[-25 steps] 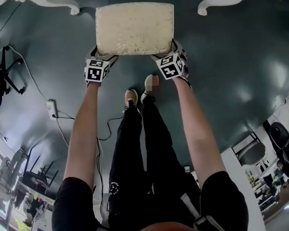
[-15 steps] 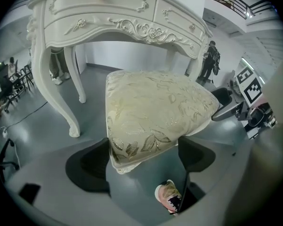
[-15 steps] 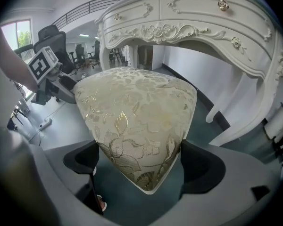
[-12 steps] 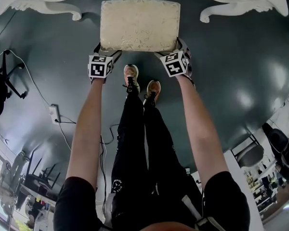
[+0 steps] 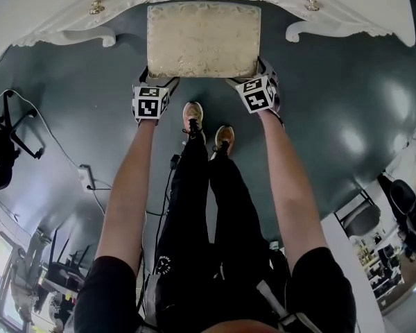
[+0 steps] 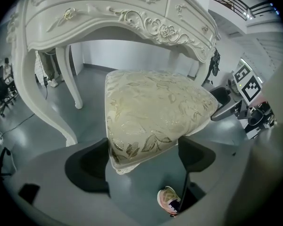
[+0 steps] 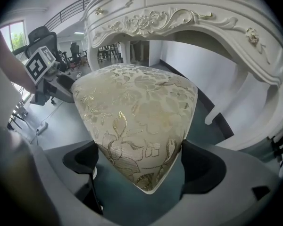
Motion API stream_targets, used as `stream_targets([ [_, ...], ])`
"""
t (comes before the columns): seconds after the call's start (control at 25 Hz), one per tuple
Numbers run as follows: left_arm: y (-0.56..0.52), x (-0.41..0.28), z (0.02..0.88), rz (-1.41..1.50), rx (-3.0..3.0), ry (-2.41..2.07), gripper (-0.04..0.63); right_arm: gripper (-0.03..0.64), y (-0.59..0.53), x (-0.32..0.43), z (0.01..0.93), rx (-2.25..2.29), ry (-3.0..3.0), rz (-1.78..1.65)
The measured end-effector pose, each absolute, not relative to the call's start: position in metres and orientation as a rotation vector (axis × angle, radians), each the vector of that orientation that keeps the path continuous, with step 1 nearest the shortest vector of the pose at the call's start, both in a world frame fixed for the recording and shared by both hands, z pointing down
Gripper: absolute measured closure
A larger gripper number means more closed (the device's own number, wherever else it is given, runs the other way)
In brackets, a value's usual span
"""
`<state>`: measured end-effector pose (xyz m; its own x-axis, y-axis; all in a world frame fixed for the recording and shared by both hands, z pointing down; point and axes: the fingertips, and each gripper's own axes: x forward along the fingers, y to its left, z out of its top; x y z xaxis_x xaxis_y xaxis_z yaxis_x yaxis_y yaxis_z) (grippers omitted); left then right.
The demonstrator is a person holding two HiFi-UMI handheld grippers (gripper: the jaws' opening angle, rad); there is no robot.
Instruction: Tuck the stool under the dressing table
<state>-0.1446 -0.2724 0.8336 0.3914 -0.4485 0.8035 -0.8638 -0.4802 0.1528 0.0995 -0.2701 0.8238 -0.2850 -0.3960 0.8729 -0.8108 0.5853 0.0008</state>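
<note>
Gold stool (image 5: 203,39) is only at the front of the dressing table (image 5: 55,12). The left gripper (image 5: 154,82) and right gripper (image 5: 258,76) each pinch a near corner. I think it needs more pushing.

From here, the stool (image 5: 204,39) stands on the floor (image 5: 347,103) ahead, its far edge just under the dressing table (image 5: 55,12), between the left leg (image 5: 90,39) and right leg (image 5: 305,28). The left gripper (image 5: 156,83) has the near-left corner between its jaws, and the right gripper (image 5: 253,80) has the near-right corner. The operator's shoes (image 5: 193,116) stand behind the stool, between the grippers.
</note>
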Motion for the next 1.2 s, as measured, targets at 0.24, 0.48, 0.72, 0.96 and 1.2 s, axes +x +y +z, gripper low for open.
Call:
stream_targets([
  [0.24,-0.317,-0.143,0.833,0.951,2.099,-1.112,0.118,0.049,-0.311,0.102,0.823,0.987,-1.892,0.597],
  [0.48,-0.364,-0.139,0.833,0.922,2.071,-1.146,0.120,0.046,-0.357,0.107,0.824,1.018,-1.917,0.597],
  [0.72,-0.388,-0.135,0.838,0.890,2.029,-1.184,0.121,0.044,-0.386,0.111,0.831,1.018,-1.936,0.608],
  [0.96,-0.404,-0.126,0.836,0.883,2.006,-1.210,0.123,0.043,-0.402,0.129,0.840,1.071,-1.935,0.701],
  [1.2,-0.423,-0.118,0.833,0.883,1.965,-1.244,0.124,0.118,-0.414,0.135,0.830,1.243,-1.866,0.721],
])
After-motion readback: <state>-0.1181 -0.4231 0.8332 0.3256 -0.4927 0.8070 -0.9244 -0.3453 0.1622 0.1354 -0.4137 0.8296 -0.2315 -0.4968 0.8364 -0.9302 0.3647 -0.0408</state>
